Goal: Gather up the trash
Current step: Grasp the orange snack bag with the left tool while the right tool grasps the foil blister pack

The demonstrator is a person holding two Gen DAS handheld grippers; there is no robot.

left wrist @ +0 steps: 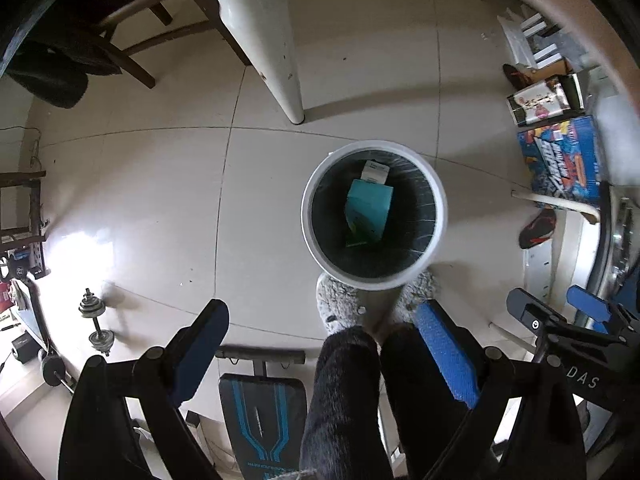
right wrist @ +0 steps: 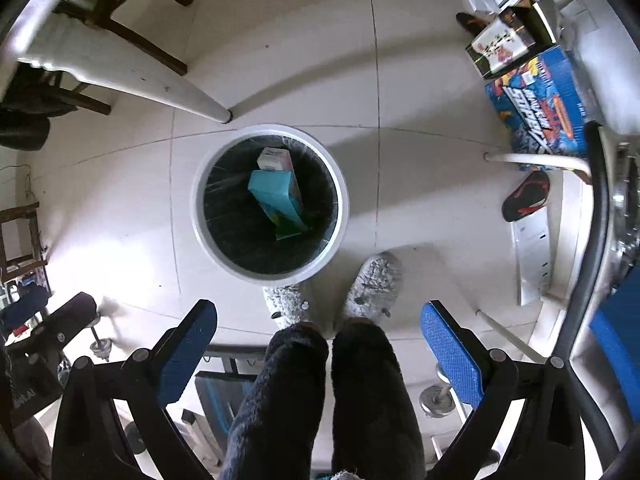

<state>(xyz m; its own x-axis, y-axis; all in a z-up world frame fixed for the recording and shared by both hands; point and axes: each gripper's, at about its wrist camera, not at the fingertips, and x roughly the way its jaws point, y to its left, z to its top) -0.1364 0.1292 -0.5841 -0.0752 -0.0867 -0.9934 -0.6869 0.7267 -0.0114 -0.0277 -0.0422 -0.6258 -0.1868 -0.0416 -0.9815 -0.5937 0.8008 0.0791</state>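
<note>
Two boxes lie in the white bin (left wrist: 374,276), which stands on the tiled floor (left wrist: 160,184) against the person's grey slippers (left wrist: 334,304): a teal box (left wrist: 368,210) leaning on a white carton (left wrist: 375,171) (its print too blurred to read). Left gripper (left wrist: 326,330) and right gripper (right wrist: 320,330) hang above, fingers spread, holding nothing.

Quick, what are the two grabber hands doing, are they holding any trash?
Left gripper: open, holding nothing.
Right gripper: open, holding nothing.
Both are above the trash bin, which has boxes inside.
</note>
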